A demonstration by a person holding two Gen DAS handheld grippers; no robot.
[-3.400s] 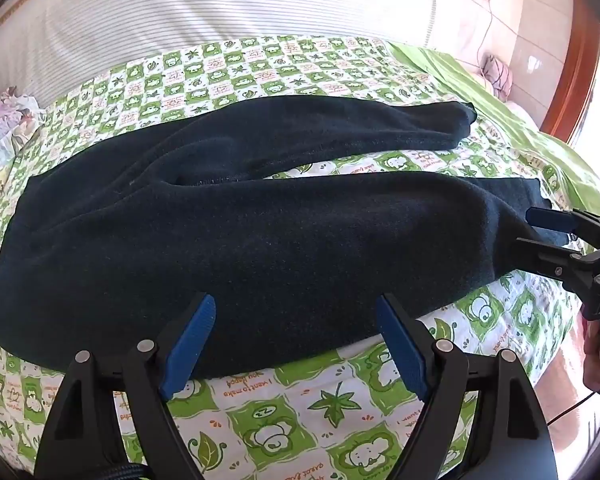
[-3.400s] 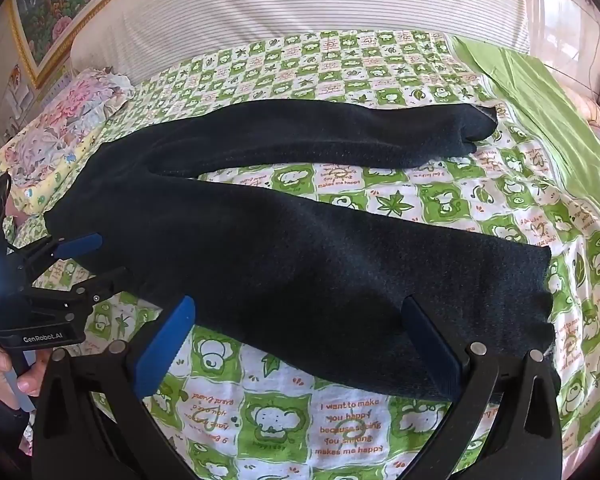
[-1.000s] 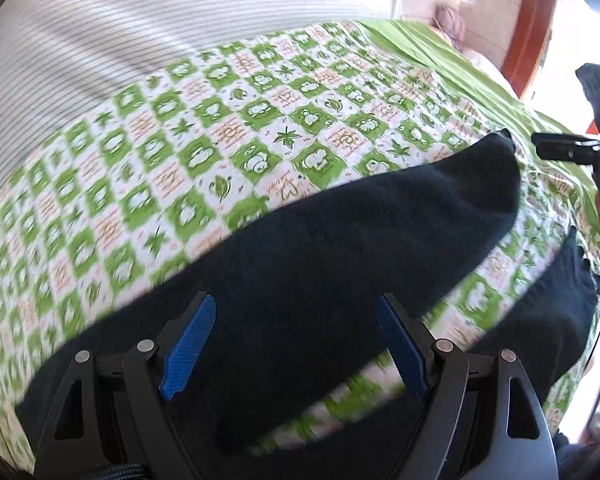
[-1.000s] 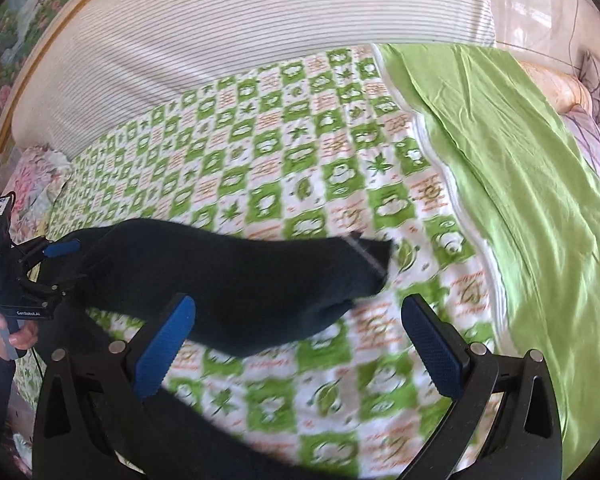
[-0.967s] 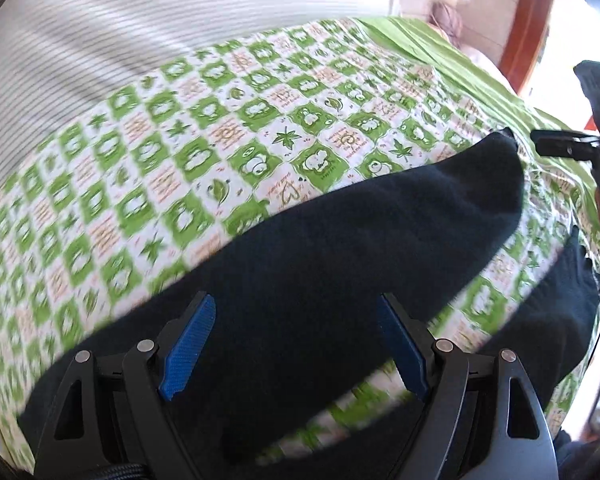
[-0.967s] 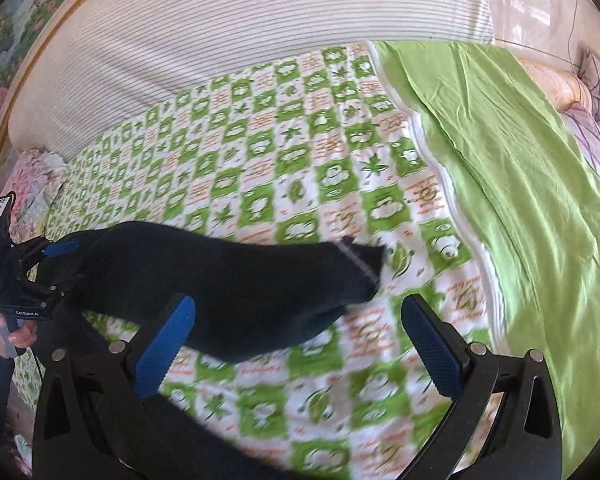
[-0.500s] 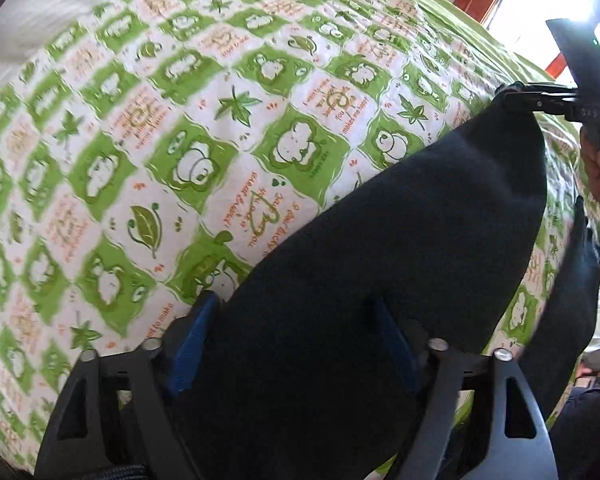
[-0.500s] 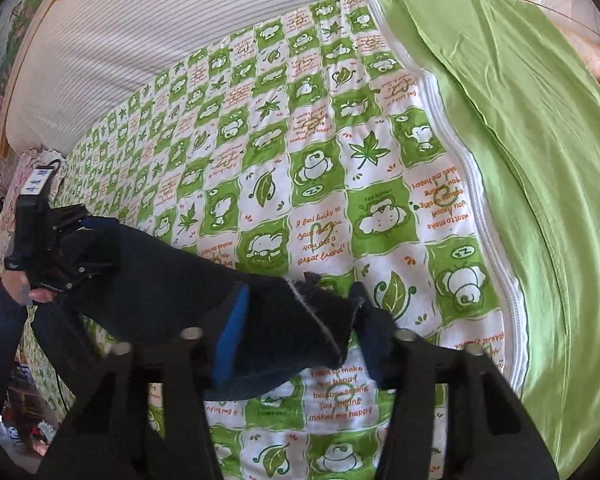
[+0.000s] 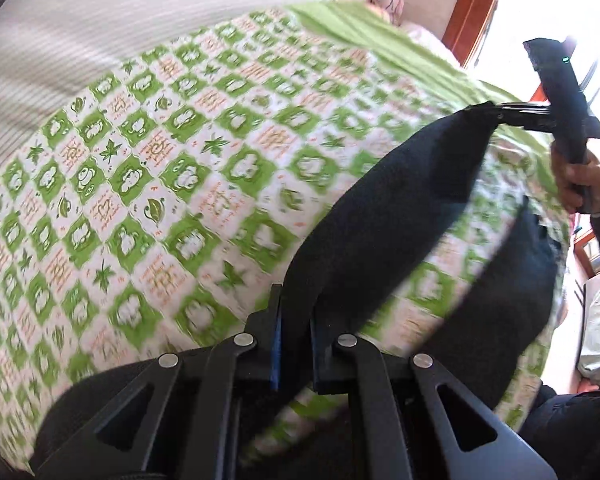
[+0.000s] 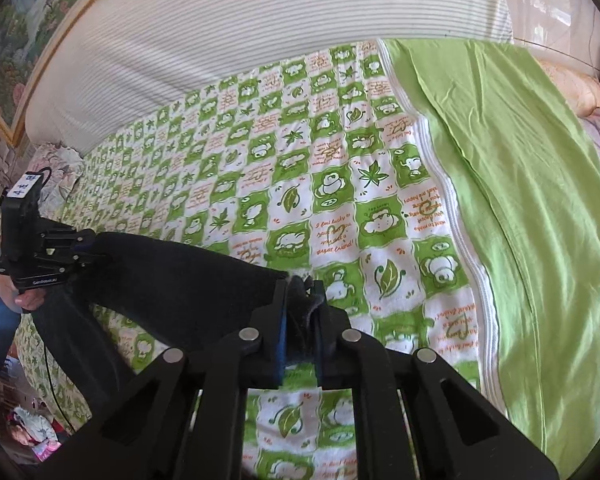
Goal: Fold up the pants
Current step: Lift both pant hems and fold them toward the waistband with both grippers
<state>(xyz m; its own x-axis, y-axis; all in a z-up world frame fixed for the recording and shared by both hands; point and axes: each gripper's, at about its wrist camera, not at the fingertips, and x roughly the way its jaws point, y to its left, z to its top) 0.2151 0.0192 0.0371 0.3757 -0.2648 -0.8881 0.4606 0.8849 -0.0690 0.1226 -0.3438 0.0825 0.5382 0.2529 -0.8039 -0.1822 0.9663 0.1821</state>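
Observation:
The dark navy pants [image 9: 400, 208] hang stretched between my two grippers above the bed. My left gripper [image 9: 294, 312] is shut on the waist end of the far leg. My right gripper [image 10: 300, 300] is shut on that leg's cuff [image 10: 300, 284]. The right gripper also shows in the left wrist view [image 9: 496, 114], clamped on the cuff at the upper right. The left gripper shows in the right wrist view [image 10: 88, 250] at the far left, holding the other end. The pants [image 10: 172, 280] sag between them, and the second leg [image 9: 508, 300] hangs lower.
The bed has a green-and-white cartoon checked sheet [image 10: 300, 160], a plain green sheet [image 10: 520, 180] on its right side and a striped padded headboard [image 10: 260, 32] behind. Pillows [image 10: 596, 96] lie at the far right. A wooden door frame [image 9: 472, 8] stands beyond the bed.
Both grippers have closed on the far leg, left at the waist end and right at the cuff, and lifted it off the sheet. Earlier both were open over the flat pants.

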